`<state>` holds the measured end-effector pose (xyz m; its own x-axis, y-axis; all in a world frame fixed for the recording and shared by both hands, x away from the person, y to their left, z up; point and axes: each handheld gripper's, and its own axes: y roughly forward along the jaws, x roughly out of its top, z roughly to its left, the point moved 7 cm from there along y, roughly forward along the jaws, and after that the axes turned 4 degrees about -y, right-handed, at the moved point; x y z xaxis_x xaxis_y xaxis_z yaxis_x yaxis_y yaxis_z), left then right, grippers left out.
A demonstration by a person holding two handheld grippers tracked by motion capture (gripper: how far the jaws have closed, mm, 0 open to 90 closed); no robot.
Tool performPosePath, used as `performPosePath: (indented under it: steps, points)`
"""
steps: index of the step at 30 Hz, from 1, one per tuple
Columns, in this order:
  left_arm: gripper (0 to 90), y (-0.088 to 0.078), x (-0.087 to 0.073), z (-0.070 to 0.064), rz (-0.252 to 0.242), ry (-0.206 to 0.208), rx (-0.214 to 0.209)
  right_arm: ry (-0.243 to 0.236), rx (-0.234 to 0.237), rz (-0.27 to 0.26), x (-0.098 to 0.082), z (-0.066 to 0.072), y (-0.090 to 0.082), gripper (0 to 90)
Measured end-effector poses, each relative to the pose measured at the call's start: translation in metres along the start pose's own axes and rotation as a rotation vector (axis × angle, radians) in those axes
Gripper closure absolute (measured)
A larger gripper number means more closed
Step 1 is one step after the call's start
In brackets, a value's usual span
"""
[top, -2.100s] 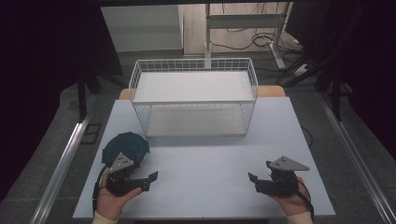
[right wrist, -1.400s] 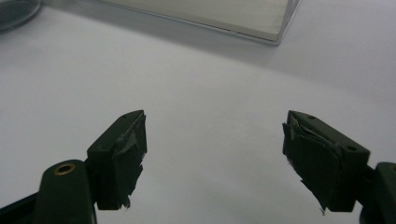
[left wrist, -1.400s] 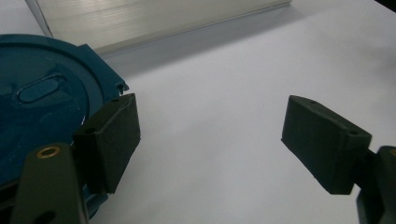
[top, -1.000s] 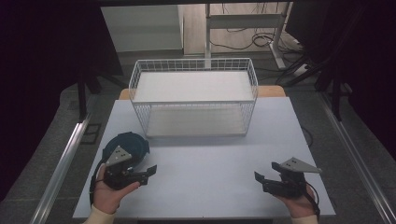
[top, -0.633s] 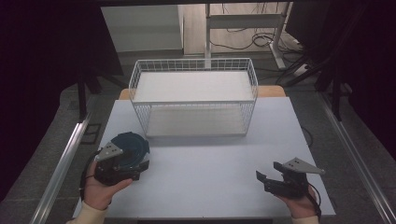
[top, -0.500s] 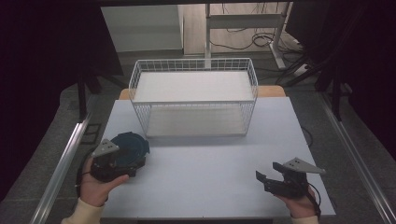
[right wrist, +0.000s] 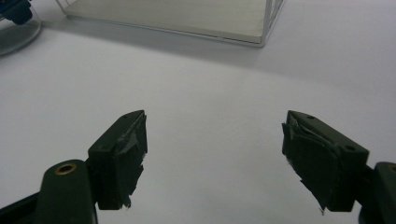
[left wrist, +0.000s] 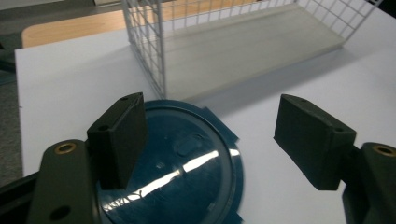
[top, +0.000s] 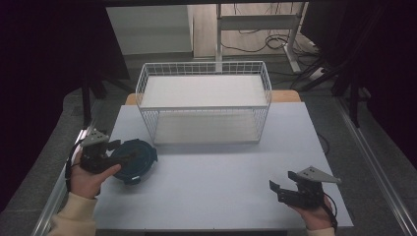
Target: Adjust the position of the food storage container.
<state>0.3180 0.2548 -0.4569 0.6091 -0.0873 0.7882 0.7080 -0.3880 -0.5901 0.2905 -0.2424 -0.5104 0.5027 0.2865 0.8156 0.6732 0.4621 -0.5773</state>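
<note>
Left gripper (left wrist: 208, 140) hangs over the blue lid (left wrist: 187, 172), lower left of the high view beside the wire basket (top: 204, 105), jaws just narrowing, nothing pinched, probably lining up a grab. Right gripper (top: 287, 189) waits open, empty.

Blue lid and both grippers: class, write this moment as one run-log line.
left gripper: open, over blue lid, closing slightly | right gripper: open, nothing between jaws, above table | wire basket: nothing inside

the left gripper (top: 115, 155) hides part of the blue lid (top: 135, 160).
</note>
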Motion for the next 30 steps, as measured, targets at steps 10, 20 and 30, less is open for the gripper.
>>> performPosePath:
  steps: [10,20,30]
  points:
    - [30.2,0.011,0.018,0.029,0.019,-0.041,-0.006,-0.011,-0.008,0.016,-0.002,0.001,0.003,22.0]
    - [42.2,0.031,0.012,0.063,0.107,-0.065,0.072,-0.019,-0.017,0.021,-0.003,0.001,0.003,21.9]
    - [53.4,0.04,-0.001,0.083,0.154,-0.101,0.09,-0.033,-0.024,0.037,-0.005,0.001,0.005,21.7]
